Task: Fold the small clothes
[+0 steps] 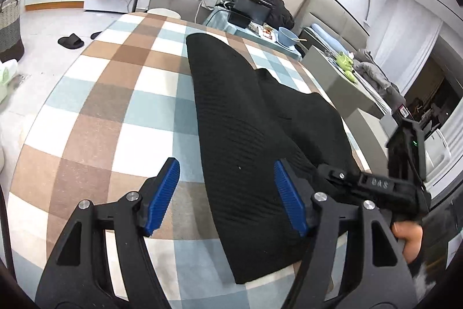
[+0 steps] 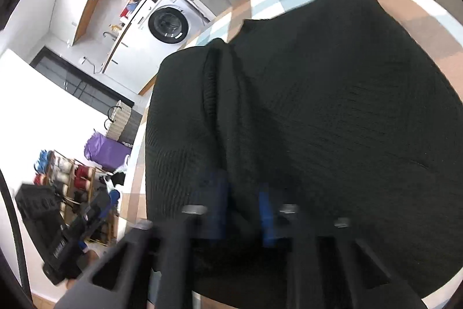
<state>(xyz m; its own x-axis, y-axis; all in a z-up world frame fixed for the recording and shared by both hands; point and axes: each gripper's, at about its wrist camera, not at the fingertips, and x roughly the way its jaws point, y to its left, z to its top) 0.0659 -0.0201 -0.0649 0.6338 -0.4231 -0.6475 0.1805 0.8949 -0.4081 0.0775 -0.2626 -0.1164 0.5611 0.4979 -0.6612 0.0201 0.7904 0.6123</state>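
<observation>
Blue pads (image 1: 165, 193) of the left tool (image 1: 228, 196) stand wide apart, holding nothing; the black garment (image 1: 246, 135) lies on the checked counter (image 1: 95, 106) just ahead, under its right pad. Right tool (image 2: 244, 215) looks pinched on a garment fold, pads nearly together, cloth draped ahead of it. To fold well, I judge: carry that edge across evenly, low, with the left tool pinning the near hem.

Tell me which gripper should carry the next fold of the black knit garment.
Right. The right gripper looks shut on the black knit garment's edge, fabric bunched between its pads; the left gripper hangs open above it.
</observation>
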